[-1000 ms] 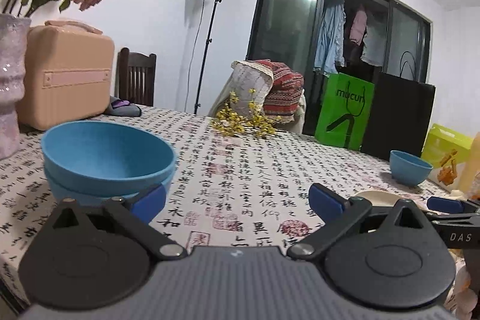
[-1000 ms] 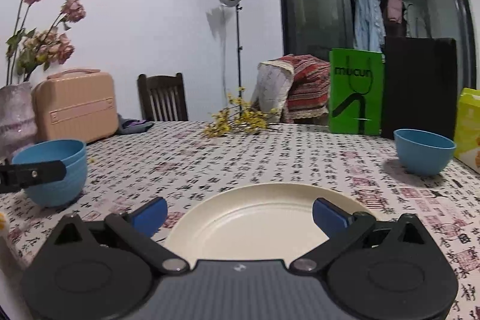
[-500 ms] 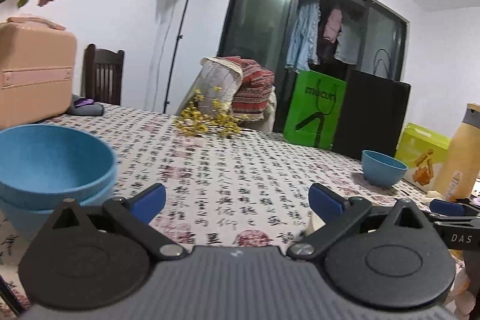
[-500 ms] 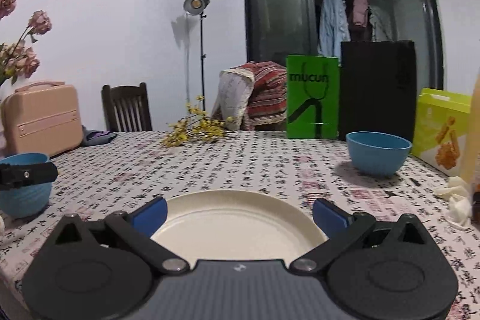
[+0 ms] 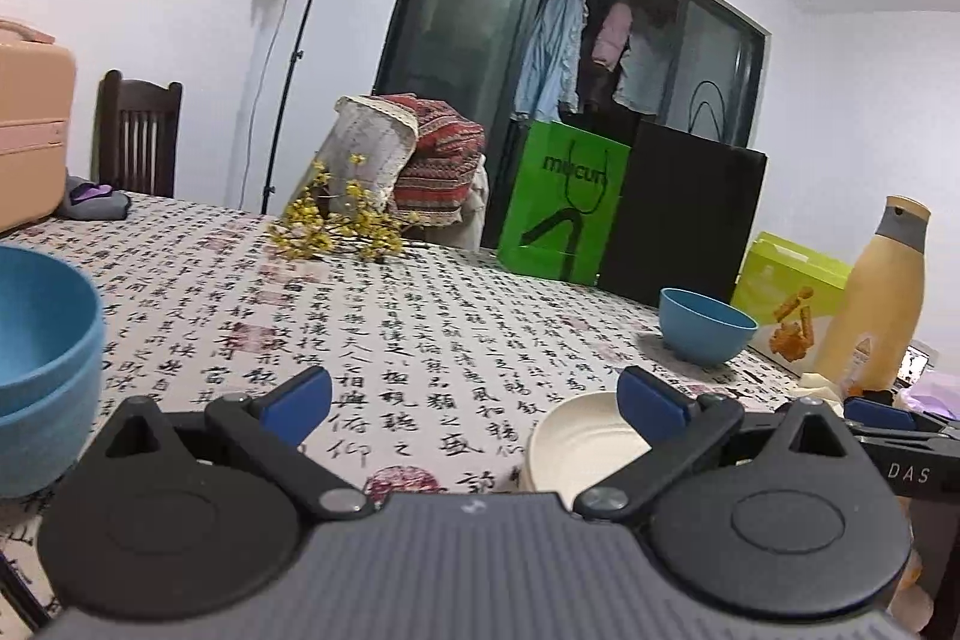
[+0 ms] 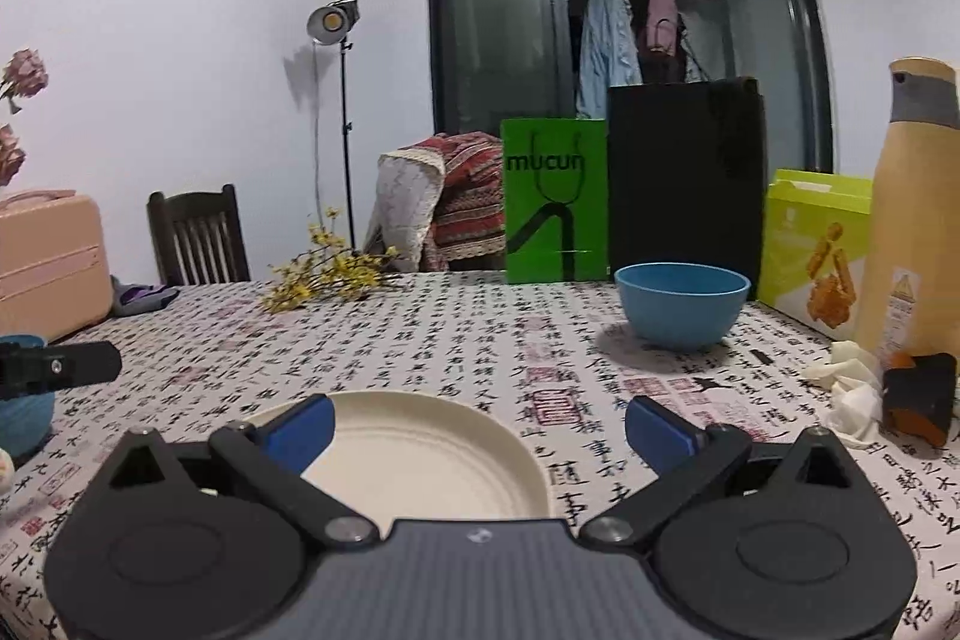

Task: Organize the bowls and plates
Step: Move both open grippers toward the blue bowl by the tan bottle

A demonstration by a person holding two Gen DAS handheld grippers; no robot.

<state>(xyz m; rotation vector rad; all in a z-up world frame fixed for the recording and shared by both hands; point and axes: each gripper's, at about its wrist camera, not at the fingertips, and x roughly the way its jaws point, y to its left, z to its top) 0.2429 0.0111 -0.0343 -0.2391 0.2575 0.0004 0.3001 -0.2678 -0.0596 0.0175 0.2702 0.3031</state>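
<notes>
A stack of two blue bowls sits at the left of the table, just left of my open, empty left gripper. A cream plate lies on the patterned tablecloth between the open jaws of my right gripper, which holds nothing. The plate also shows in the left wrist view behind the right fingertip. A single blue bowl stands farther back on the right; it also shows in the left wrist view. The stacked bowls' edge shows at far left in the right wrist view.
A tan bottle, a yellow-green box, crumpled tissue and a dark orange object crowd the right edge. Green and black bags stand at the back. Yellow flowers, a pink case and a chair are left.
Both grippers have swung to the right: the stacked bowls slid to the left edge of the left view, and the single blue bowl and bottle came closer to centre. Jaws stayed open.
</notes>
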